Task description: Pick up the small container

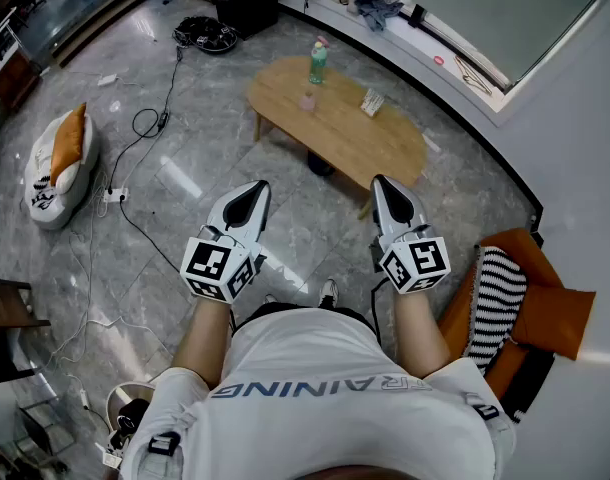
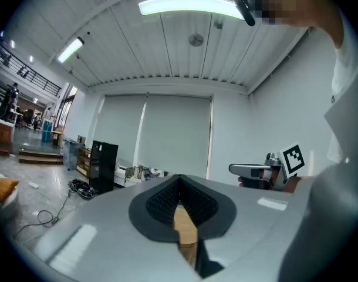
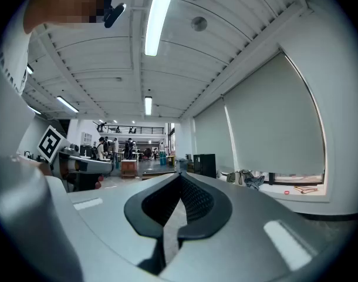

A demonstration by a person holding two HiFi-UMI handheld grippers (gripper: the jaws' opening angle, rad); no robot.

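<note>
Our left gripper (image 1: 252,190) and right gripper (image 1: 383,184) are clenched and empty. The small container (image 1: 307,100) stands upper centre on the table (image 1: 385,148). We judge it light and rigid, best pinched across its sides.

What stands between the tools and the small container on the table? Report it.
Nothing visible does. Only floor lies between the left tool, the right tool and the table. The small container stands on the table's left end; the green bottle is beyond it, not in front.
</note>
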